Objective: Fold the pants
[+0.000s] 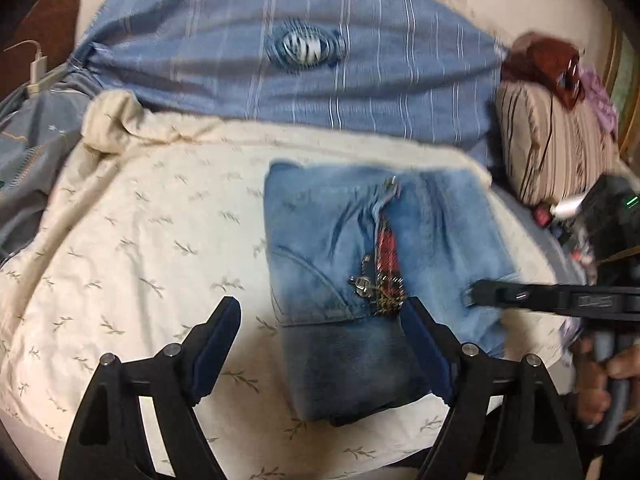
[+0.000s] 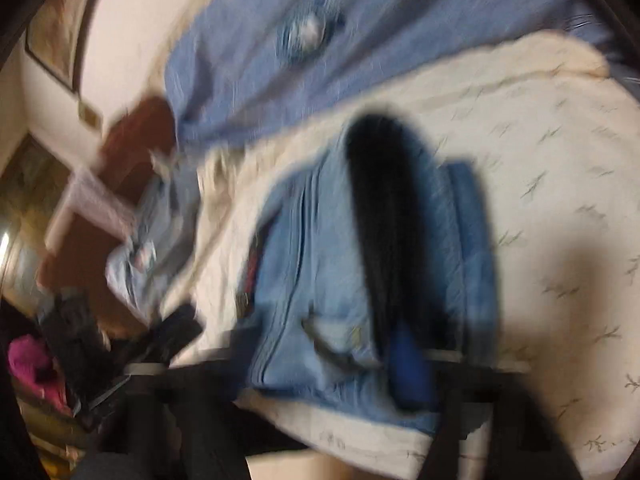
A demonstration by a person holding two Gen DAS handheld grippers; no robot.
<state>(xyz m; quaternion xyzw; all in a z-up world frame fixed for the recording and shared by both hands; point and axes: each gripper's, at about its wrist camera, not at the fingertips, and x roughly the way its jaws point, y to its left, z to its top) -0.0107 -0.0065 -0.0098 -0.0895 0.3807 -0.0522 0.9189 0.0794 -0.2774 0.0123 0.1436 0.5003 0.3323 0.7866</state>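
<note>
Left claw: the left claw (image 1: 320,344) stands wide apart and holds nothing; the near edge of the folded jeans (image 1: 372,280) lies between its fingers, the pads not pressing.
Right claw: the right claw (image 1: 474,294), seen from the left wrist, comes in from the right with its jaws together at the jeans' right edge; whether it pinches cloth cannot be told. Its own view is blurred.
Jeans: a compact folded bundle just ahead of the left claw, zipper and plaid lining uppermost.
Risk, snag: a finger could catch the zipper pull or lining and drag the top layer open.
Risk, spring-back: thick denim may unfold once released.
Surface: a cream bedspread (image 1: 140,240) with a leaf print, soft and yielding, under both claws.
Room: beyond the jeans, a blue striped cover (image 1: 240,60); far right, a striped pillow (image 1: 552,140).
</note>
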